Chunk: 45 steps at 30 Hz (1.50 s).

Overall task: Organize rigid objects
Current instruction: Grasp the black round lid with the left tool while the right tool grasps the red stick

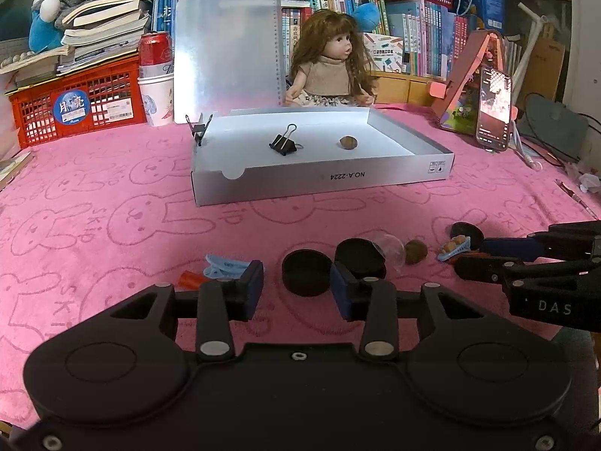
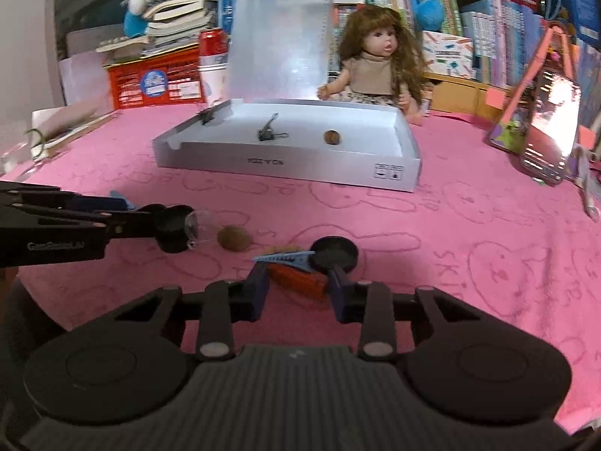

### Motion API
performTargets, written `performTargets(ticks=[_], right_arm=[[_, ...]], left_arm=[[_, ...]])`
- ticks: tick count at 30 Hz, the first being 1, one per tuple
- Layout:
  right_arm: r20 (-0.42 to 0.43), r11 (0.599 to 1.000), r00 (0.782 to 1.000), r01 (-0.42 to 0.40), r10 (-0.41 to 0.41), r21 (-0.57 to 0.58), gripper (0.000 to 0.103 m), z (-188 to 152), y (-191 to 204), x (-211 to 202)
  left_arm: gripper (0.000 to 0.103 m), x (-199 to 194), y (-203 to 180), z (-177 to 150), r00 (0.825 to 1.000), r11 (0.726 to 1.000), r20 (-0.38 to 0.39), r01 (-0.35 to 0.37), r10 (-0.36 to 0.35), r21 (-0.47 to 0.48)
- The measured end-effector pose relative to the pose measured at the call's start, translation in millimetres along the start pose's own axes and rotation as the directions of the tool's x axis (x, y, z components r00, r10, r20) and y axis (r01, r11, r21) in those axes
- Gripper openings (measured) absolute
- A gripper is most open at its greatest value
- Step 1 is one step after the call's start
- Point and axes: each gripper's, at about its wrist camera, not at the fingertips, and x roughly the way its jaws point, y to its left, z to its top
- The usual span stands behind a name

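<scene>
Left wrist view: the left gripper (image 1: 296,287) hangs with its fingers apart around a black round lid (image 1: 306,272) on the pink cloth (image 1: 112,206), while far behind, the white box (image 1: 319,184) holds a binder clip (image 1: 282,143) and a walnut (image 1: 348,142). Right wrist view: the right gripper (image 2: 298,293) is spread wide over an orange piece (image 2: 296,280), with a blue hair clip (image 2: 285,258) just beyond and a second walnut (image 2: 233,238) to the left.
</scene>
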Motion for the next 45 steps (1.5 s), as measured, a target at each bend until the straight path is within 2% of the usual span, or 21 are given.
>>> performTargets(ticks=[4,6,12,15,19,23,26,30,34,42,45], right_arm=[[-0.002,1.0,1.0,-0.017,0.017,-0.004,0.036,1.3,-2.1,-0.6],[-0.006,1.0,1.0,-0.015,0.015,-0.009,0.027,1.5,-2.6,-1.2],[-0.011,1.0,1.0,0.025,-0.025,-0.011,0.027,2.1,-7.3,-0.5],[-0.014,0.999,0.999,0.044,-0.044,-0.012,0.033,2.1,-11.2,-1.4],[-0.022,0.997,0.996,0.081,-0.081,-0.01,0.034,2.1,-17.8,-1.5],[-0.027,0.992,0.991,0.128,-0.128,-0.008,0.047,2.6,-24.6,-1.3],[-0.035,0.987,0.987,0.157,-0.156,0.017,0.047,3.7,-29.9,-1.2],[-0.042,0.988,0.991,0.133,-0.13,0.078,0.048,6.3,-33.9,-5.6],[-0.05,0.988,0.994,0.099,-0.093,0.118,0.056,9.9,-32.1,-9.3],[-0.087,0.994,0.994,0.071,-0.064,0.085,0.056,16.1,-12.0,1.9],[-0.076,0.993,0.993,0.095,-0.09,0.067,0.065,16.1,-7.4,5.7]], left_arm=[[0.039,0.6,-0.6,0.3,1.0,1.0,0.002,-0.001,0.001,0.0],[0.039,0.6,-0.5,0.3,1.0,1.0,0.002,0.0,0.0,-0.001],[0.039,5.7,-0.1,2.8,1.0,1.0,-0.011,0.007,-0.007,0.001],[0.039,10.0,0.3,3.6,1.0,1.0,-0.015,0.006,-0.006,0.001],[0.039,13.1,-0.9,3.9,1.0,1.0,-0.011,0.006,-0.006,0.008],[0.039,14.3,-1.7,4.0,1.0,1.0,-0.01,0.007,-0.007,0.005],[0.039,14.3,-1.4,3.7,1.0,1.0,-0.009,0.007,-0.007,0.006],[0.039,14.4,-1.5,3.7,1.0,1.0,-0.008,0.008,-0.008,0.005],[0.039,14.6,-1.9,4.0,1.0,1.0,-0.008,0.009,-0.009,0.004],[0.039,16.9,-1.4,6.9,1.0,1.0,-0.005,0.016,-0.016,0.002],[0.039,17.6,-1.5,6.9,1.0,1.0,0.001,0.016,-0.016,0.004]])
